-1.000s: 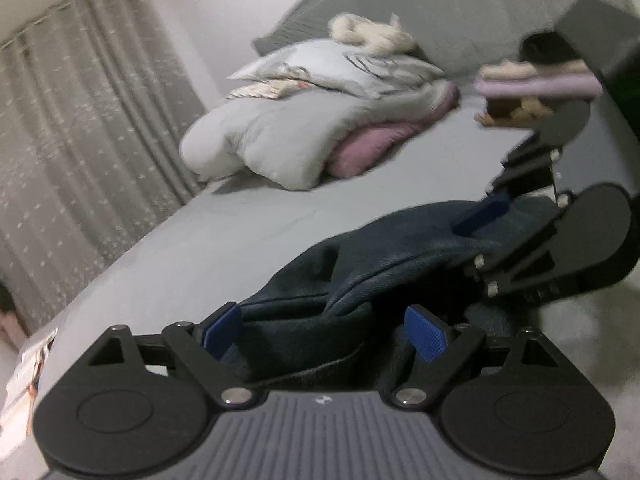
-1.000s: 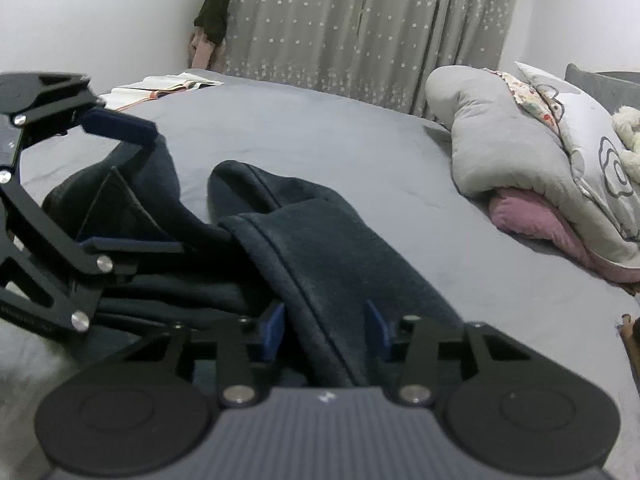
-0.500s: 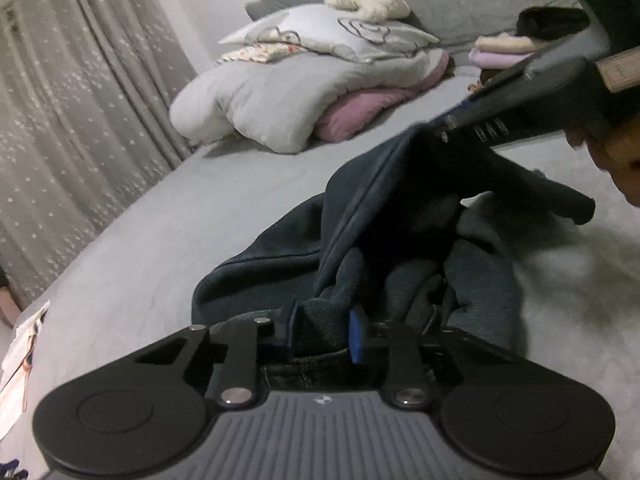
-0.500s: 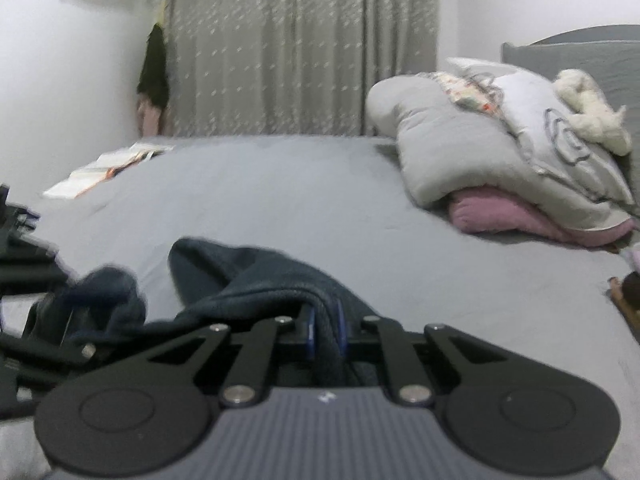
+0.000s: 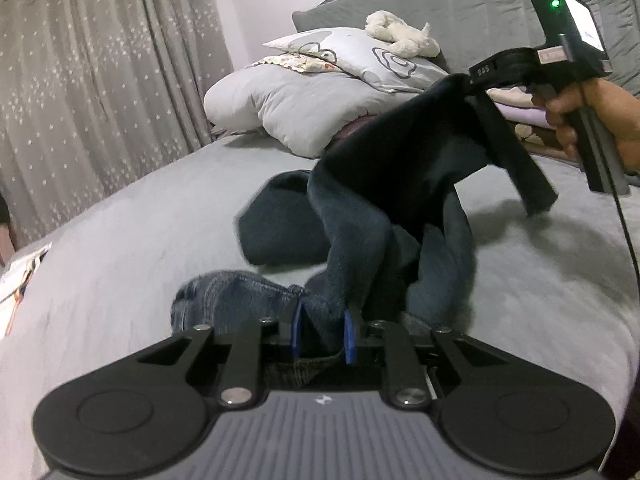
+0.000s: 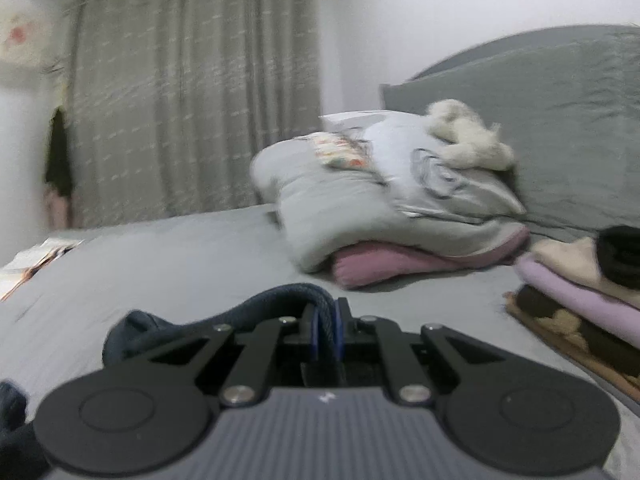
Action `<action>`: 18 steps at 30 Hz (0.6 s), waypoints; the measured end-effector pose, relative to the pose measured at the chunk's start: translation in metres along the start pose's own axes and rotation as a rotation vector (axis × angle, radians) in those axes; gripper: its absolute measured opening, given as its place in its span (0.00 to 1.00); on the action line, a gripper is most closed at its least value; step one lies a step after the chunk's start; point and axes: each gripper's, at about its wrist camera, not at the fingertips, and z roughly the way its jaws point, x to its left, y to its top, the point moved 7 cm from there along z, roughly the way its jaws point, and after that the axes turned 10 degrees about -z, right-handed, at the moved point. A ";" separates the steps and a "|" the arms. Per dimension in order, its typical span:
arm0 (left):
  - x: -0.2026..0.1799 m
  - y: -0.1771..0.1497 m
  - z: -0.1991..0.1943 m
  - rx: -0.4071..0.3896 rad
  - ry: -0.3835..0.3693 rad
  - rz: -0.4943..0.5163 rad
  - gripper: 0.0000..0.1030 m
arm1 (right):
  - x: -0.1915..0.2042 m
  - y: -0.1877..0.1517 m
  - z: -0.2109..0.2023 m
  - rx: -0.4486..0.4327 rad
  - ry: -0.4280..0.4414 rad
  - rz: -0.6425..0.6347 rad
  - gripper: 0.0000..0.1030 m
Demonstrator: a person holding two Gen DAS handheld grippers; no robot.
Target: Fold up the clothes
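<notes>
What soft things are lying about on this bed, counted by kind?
Dark garment held by both grippers: 1
Grey duvet bundle: 1
Patterned pillow: 1
Pink cushion: 1
Plush toy: 1
Stack of folded clothes: 1
Total: 6

The left gripper (image 5: 322,334) points forward and downward, its blue pads (image 5: 296,330) pressed on a bunch of the dark jeans (image 5: 360,216). The right gripper (image 6: 326,334) is clamped on another edge of the jeans, held up above the left gripper and off to its right. A bare hand (image 5: 588,116) grips the right gripper's handle, wrist reaching in from the right side.
</notes>
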 end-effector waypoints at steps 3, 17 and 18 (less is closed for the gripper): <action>0.005 -0.005 -0.010 -0.004 -0.007 -0.038 0.17 | -0.024 -0.005 0.006 0.027 -0.033 0.039 0.07; 0.009 -0.042 -0.034 0.018 -0.040 -0.165 0.17 | -0.072 -0.035 0.009 0.110 -0.106 -0.067 0.07; 0.008 -0.044 -0.035 0.020 -0.044 -0.167 0.17 | -0.075 -0.038 0.007 0.112 -0.110 -0.080 0.07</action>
